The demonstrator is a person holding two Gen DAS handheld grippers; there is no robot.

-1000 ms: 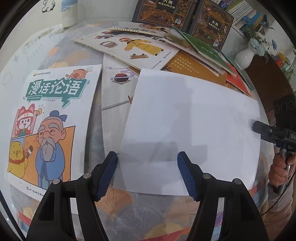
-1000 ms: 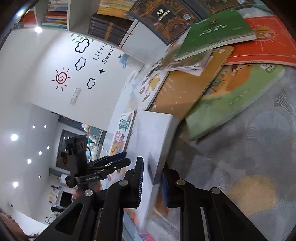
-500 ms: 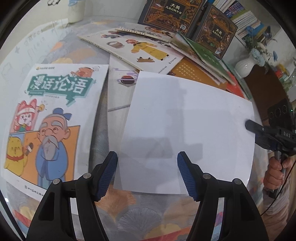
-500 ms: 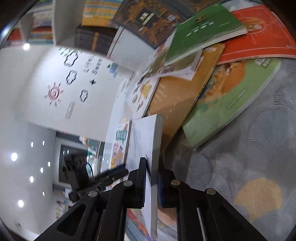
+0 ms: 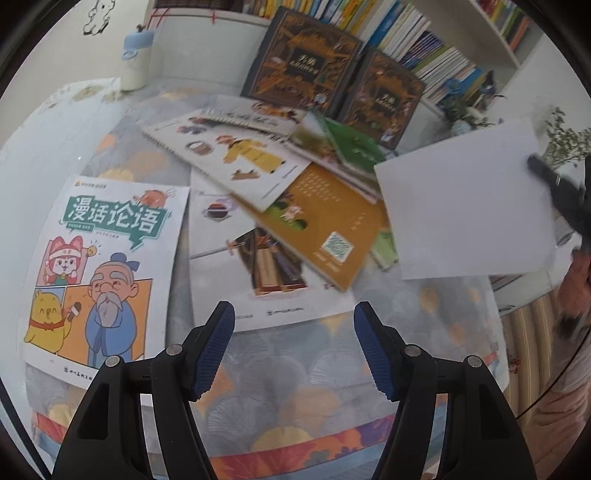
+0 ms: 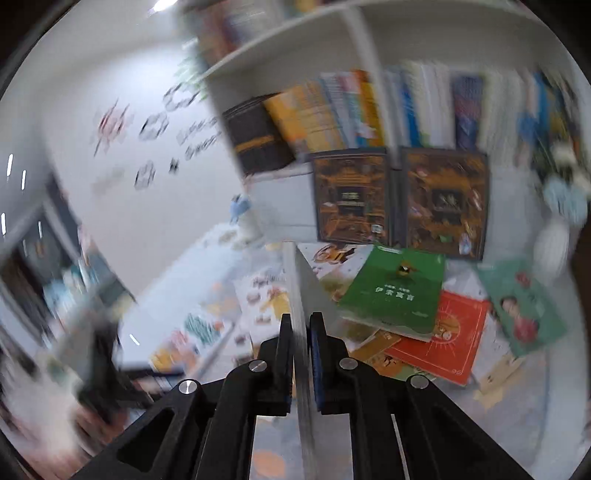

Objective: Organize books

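Two grippers: my right gripper [image 6: 300, 332] is clamped on the white book [image 5: 461, 206], lifted at three o'clock; my left gripper [image 5: 294, 347] gapes empty above the table [image 5: 295, 398].

1. A white wall [image 6: 122, 177] is seen on the left, decorated with blurred cloud and sun stickers and some lettering.
2. White shelving [image 6: 295, 37] is set against the back wall, packed with upright rows of spines.
3. A table is covered by a cloth [image 5: 295, 387] printed with fan-shaped leaves.
4. A white vase [image 6: 552, 247] is placed at the far right.
5. A ceiling light [image 6: 162, 4] is glimpsed overhead.
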